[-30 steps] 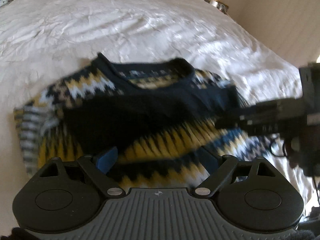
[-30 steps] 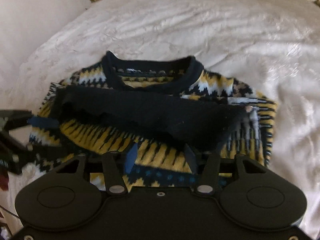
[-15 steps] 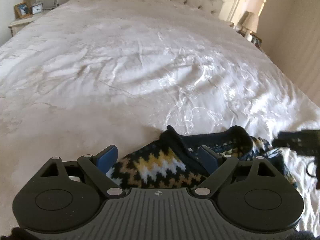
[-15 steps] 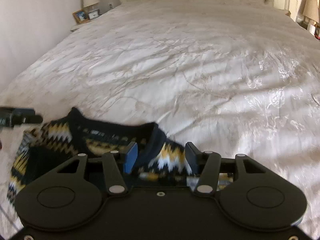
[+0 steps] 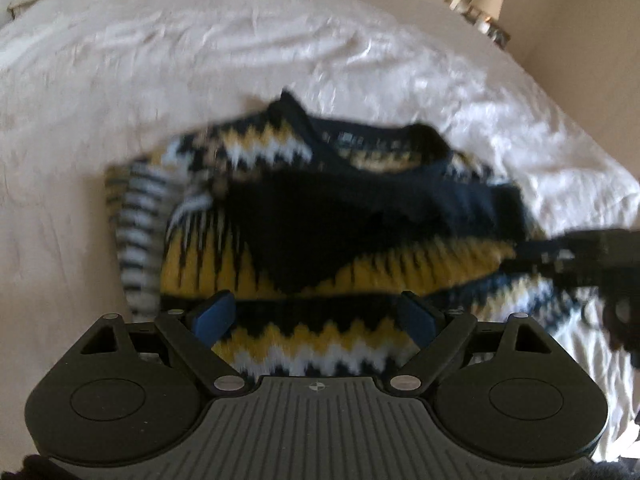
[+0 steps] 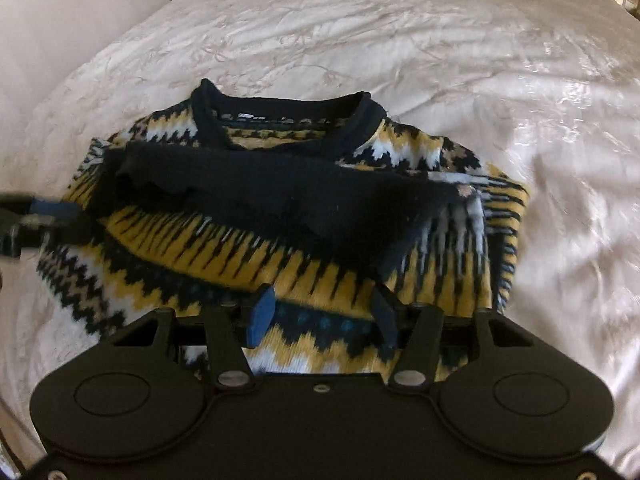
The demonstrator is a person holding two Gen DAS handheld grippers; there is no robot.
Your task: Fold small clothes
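- Yellow-and-navy knit sweater [image 5: 320, 240] lies flat on the white bedspread [image 5: 200, 60], collar away from me, with a dark band across the chest. In the left wrist view, my left gripper [image 5: 316, 312] hangs spread wide over the hem, gripping nothing.
- Right wrist view: my right gripper [image 6: 320, 312] is parted and empty over the hem, I judge ready for the next fold.

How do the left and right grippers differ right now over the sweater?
The left gripper has its jaws spread wide; the right gripper stands narrower. The left has a ribbed grey body; the right's is plain black. Both have blue pads, point down at the folded patterned sweater, and grip nothing.
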